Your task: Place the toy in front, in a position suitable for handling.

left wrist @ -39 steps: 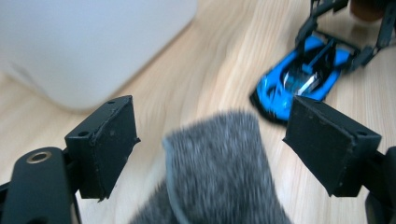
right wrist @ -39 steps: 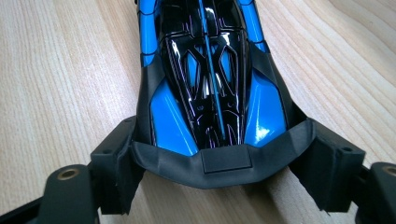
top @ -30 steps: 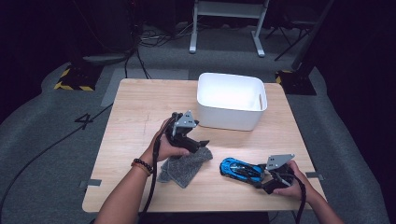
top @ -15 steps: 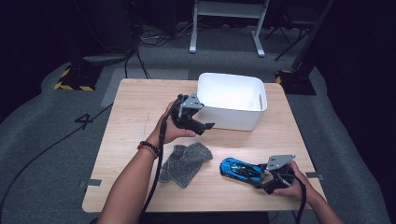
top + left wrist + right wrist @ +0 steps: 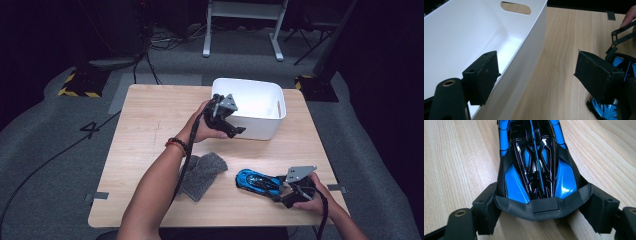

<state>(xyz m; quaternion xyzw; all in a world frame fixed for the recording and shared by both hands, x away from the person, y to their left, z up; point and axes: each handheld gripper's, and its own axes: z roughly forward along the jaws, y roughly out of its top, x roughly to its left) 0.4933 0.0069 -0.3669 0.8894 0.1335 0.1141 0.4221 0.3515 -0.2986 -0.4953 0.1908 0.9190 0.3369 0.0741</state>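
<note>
High view: I see a pale wooden surface [image 5: 150, 125] with a white bin [image 5: 260, 107] at its far side, a grey cloth [image 5: 202, 172] lying flat near the middle, and a blue toy car [image 5: 257, 181] near the front right edge. My right gripper [image 5: 287, 190] sits low at the car's tail, and in the right gripper view its fingers [image 5: 486, 207] pinch the car's rear end from both sides while the car rests on the wood, which I judge to be a steadying hold ahead of a lift. My left gripper [image 5: 235, 127] hangs above the surface at the bin's near left corner, well apart from the cloth. Left gripper view shows its fingers [image 5: 482, 75] spread wide with nothing between them; they have just been closing a little. One finger hovers over the bin's interior, the other outside over the wood, so they straddle the near wall [image 5: 529, 55]. I judge the left gripper is placed there to brace or grip the bin's rim so the bin stays put while the car goes in.
</note>
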